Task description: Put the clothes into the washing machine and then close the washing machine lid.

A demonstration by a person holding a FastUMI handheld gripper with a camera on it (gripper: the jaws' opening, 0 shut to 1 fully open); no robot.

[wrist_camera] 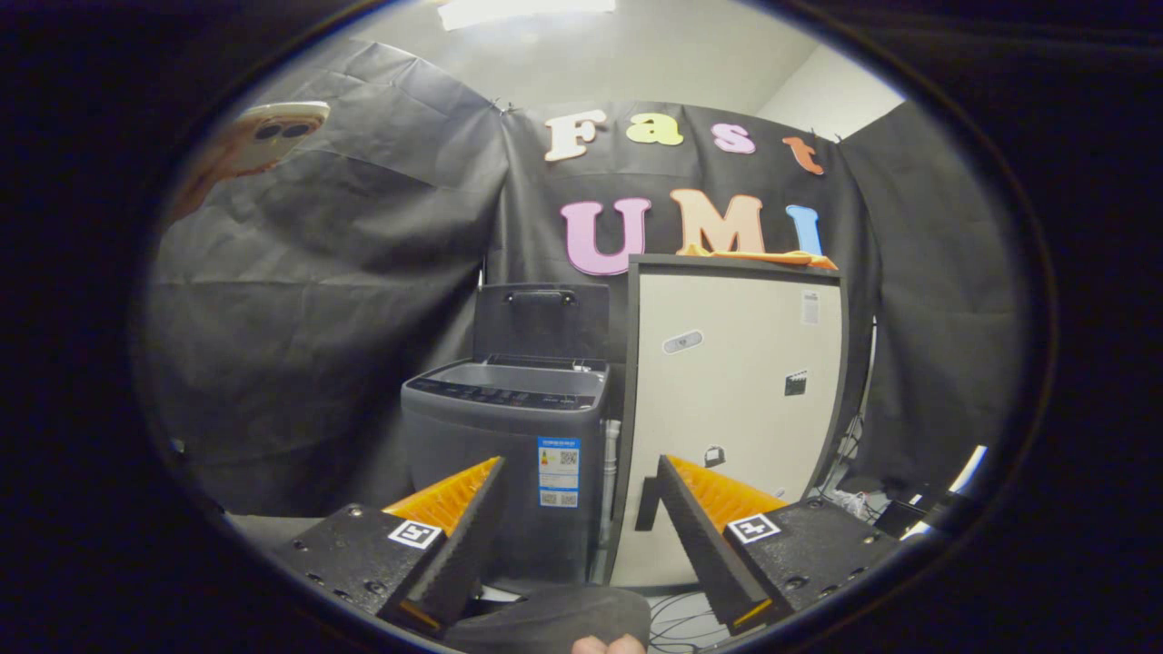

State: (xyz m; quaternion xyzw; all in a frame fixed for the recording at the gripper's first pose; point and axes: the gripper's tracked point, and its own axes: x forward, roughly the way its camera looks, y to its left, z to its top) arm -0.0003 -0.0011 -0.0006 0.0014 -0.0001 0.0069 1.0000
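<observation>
The dark grey top-loading washing machine has a near-black control strip along its front rim and a paler grey inner rim; its raised lid is the same dark charcoal. On its front right corner sits a blue-and-white label with small orange marks. Just right of the machine stands a cream-white cabinet framed in black, dotted with small dark and pale stickers. An orange cloth lies on the cabinet's top. Above and left of the machine, a pale cream phone (two dark lenses) shows.

The fingers stand apart, empty.
</observation>
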